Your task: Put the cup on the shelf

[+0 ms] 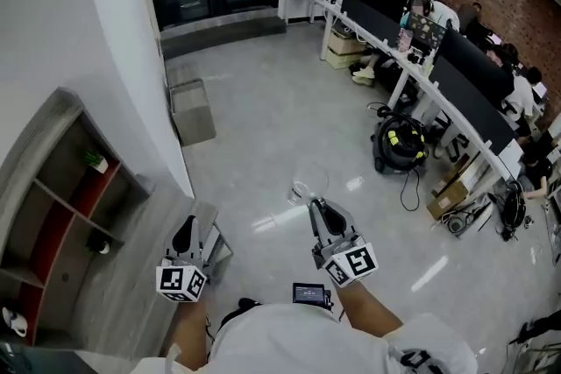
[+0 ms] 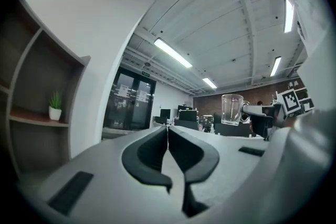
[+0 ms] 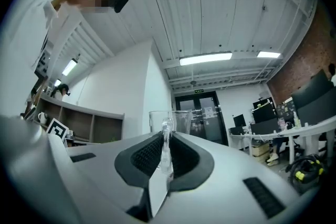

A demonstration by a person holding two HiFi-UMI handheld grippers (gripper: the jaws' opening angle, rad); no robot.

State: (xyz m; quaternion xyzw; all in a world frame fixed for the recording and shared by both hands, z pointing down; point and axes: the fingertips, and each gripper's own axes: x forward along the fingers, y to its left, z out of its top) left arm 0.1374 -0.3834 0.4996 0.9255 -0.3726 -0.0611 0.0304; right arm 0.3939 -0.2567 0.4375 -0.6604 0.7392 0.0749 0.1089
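Head view: the shelf [image 1: 53, 188] stands far left, a small potted plant [image 1: 95, 160] in one compartment. Near it the left gripper [image 1: 186, 228] points forward, jaws together on nothing. The right gripper [image 1: 314, 204] is clamped on the handle of the cup [image 1: 308, 184], clear glass, upright over the floor, apart from the shelf.

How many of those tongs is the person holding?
2. The left tongs, shut and empty, are beside the shelf; the right tongs, further right above the floor, pinch a glass cup by its handle.

Cup [image 1: 307, 185] is clear glass, shelf [image 1: 54, 113] matt wood, floor [image 1: 280, 109] glossy
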